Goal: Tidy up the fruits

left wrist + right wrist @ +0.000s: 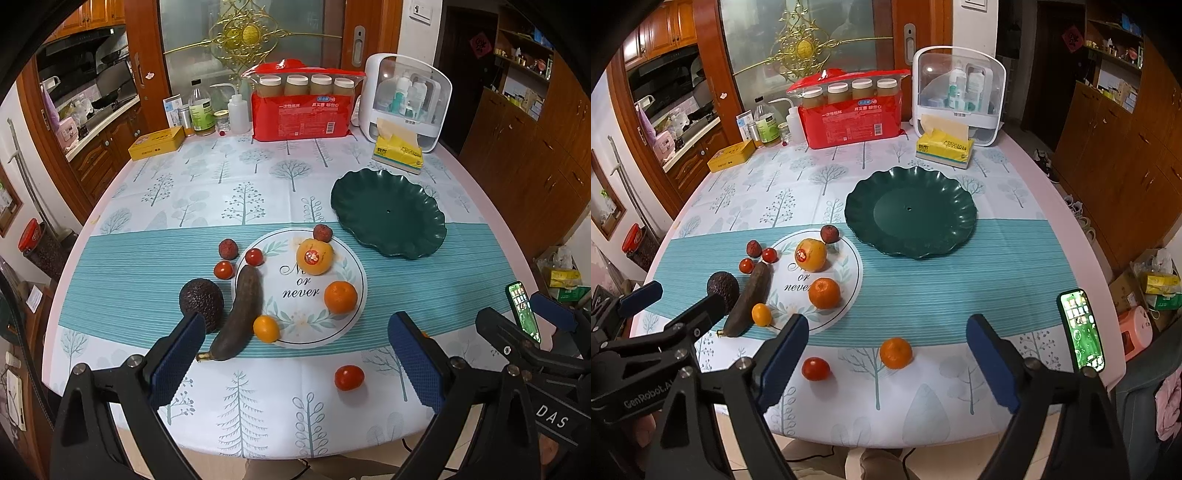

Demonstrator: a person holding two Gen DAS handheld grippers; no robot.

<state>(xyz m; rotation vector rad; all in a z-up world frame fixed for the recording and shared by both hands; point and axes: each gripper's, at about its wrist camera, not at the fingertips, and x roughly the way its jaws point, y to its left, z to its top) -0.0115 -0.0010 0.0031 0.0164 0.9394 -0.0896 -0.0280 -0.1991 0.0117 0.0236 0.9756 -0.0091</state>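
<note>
A dark green scalloped dish (388, 214) (912, 210) stands bare at the back right. On and around a white round mat (299, 288) lie a sticker-marked orange fruit (314, 256), a mandarin (340, 297), a small yellow citrus (266, 328), a blackened banana (240, 314), an avocado (201, 301), two cherry tomatoes (254, 257) and two dark red berries (228, 248). Nearer the front edge lie a tomato (349, 377) (815, 368) and another mandarin (895, 352). My left gripper (295, 356) and right gripper (890, 358) hover open above the table, holding nothing.
Along the back stand a red pack of jars (301, 107), a white storage box (406, 99), a yellow tissue pack (397, 151), bottles (201, 110) and a yellow tin (157, 142). A lit phone (1082, 328) stands at the right edge. Wooden cabinets flank the table.
</note>
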